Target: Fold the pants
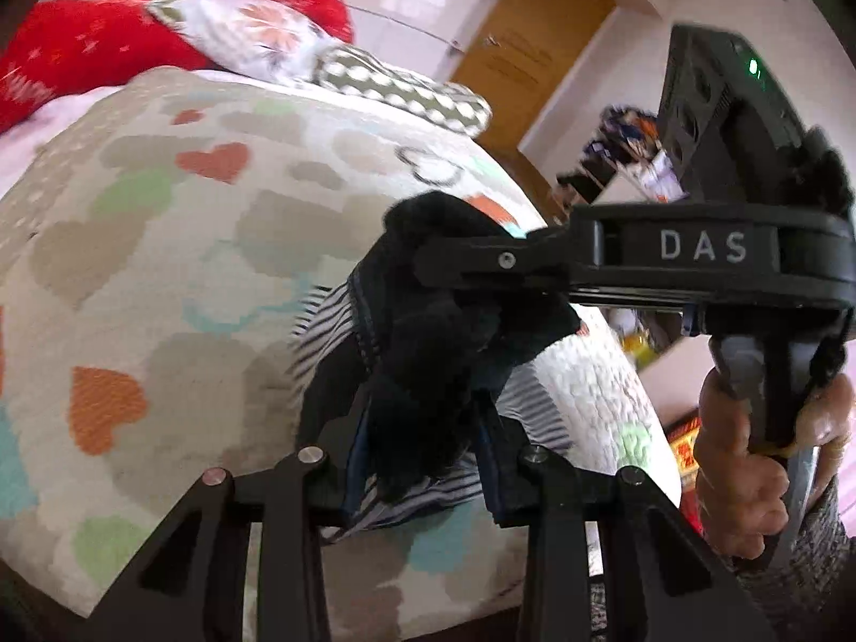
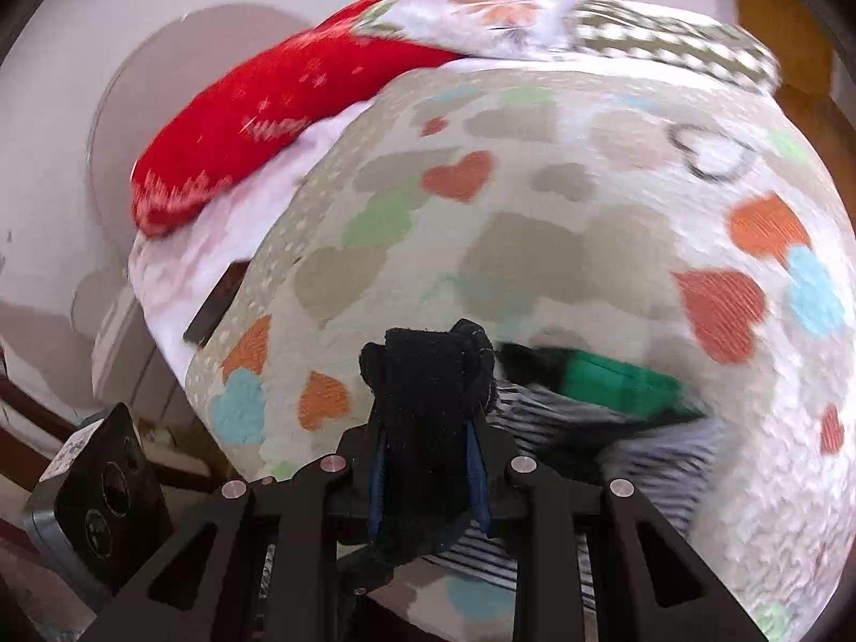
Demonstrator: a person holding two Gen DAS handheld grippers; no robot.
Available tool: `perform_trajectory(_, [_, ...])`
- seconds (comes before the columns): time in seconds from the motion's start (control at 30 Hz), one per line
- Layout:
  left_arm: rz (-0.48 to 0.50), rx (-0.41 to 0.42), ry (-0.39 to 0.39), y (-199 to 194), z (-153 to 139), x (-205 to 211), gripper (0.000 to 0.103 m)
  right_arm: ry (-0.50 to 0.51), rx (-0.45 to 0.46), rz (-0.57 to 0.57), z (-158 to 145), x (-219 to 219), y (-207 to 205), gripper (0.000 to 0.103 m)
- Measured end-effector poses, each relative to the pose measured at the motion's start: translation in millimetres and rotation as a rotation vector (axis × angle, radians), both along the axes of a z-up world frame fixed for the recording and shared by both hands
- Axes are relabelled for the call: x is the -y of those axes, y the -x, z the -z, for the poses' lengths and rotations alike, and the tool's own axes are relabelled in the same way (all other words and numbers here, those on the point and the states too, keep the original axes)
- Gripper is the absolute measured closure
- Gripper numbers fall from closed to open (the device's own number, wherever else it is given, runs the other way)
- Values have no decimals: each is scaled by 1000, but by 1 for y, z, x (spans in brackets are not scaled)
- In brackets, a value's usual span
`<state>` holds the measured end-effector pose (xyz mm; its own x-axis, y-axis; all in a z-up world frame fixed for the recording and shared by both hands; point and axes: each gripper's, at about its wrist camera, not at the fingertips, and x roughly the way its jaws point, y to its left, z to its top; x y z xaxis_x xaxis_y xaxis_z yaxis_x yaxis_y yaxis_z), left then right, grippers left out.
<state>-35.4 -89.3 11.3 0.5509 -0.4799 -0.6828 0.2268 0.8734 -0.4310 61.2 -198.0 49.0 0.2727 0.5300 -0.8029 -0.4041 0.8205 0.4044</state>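
The pants [image 1: 428, 374] are black fleece with a striped inner lining, bunched over a bed. My left gripper [image 1: 422, 460] is shut on a fold of them near the bottom of the left wrist view. My right gripper [image 1: 481, 267] enters that view from the right, shut on the same bundle just above. In the right wrist view the right gripper [image 2: 428, 428] clamps the black fabric [image 2: 428, 390] upright between its fingers. The striped lining [image 2: 631, 449] trails to the right. A green part of the left gripper [image 2: 615, 380] shows there, blurred.
The bed carries a beige blanket with coloured hearts [image 1: 160, 267] [image 2: 535, 241]. Red and patterned pillows [image 1: 107, 43] [image 2: 294, 91] lie at its far end. A wooden door [image 1: 535, 43] and a cluttered shelf [image 1: 626, 150] stand to the right.
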Motion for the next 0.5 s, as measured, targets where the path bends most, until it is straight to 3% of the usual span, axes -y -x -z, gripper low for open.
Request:
perform_trajectory(0.17, [42,-34,36,-4,-3,17,71,-67,-66,132,27,74,-9,77])
perform_trajectory(0.3, [20,-52,-1,-13,-3,21,71,-102,-93,201,52,110,-15,75])
perform_trajectory(0.4, [10,-66,-16,-21,0,22,67,-10,-63,299,64,130,-17,70])
perform_trajectory(0.5, [8,-121,-64,-28,16,29,65,-23,-42,339,59,144,-14,63])
